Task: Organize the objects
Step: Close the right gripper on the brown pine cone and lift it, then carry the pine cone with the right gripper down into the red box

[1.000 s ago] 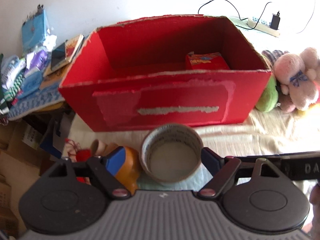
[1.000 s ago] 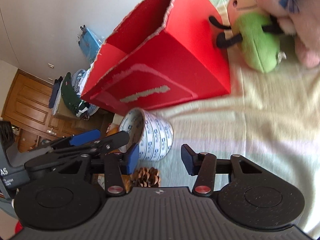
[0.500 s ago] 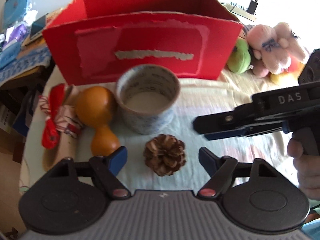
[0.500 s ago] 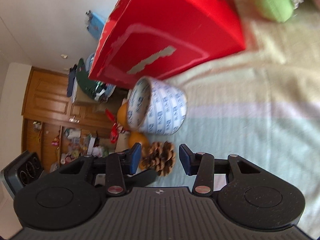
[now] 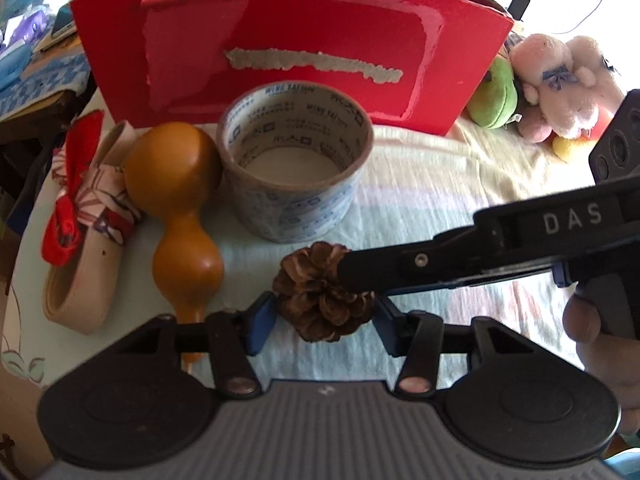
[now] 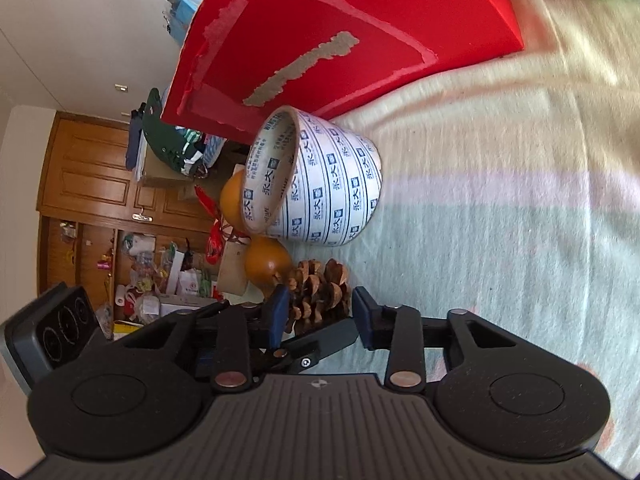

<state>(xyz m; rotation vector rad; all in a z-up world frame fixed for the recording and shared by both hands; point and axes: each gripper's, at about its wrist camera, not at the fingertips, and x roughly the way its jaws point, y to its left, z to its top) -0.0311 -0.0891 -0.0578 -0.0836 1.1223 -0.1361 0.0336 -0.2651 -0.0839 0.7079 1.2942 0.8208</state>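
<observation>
Right now both grippers meet at the pine cone [image 5: 322,292], which lies on the bedsheet [image 5: 432,184] just in front of the tape roll [image 5: 294,168]. Left gripper [image 5: 323,320] brackets the cone w/ fingers apart, narrow gap each side. Right gripper [image 6: 318,312] likewise straddles it, pads close; contact unclear. Gourd [image 5: 176,196] left of tape, red box [image 5: 288,40] behind.

Plush toys [image 5: 556,84] sit right of a striped blanket [image 5: 420,200]; wooden cabinets [image 6: 88,184] stand behind.
</observation>
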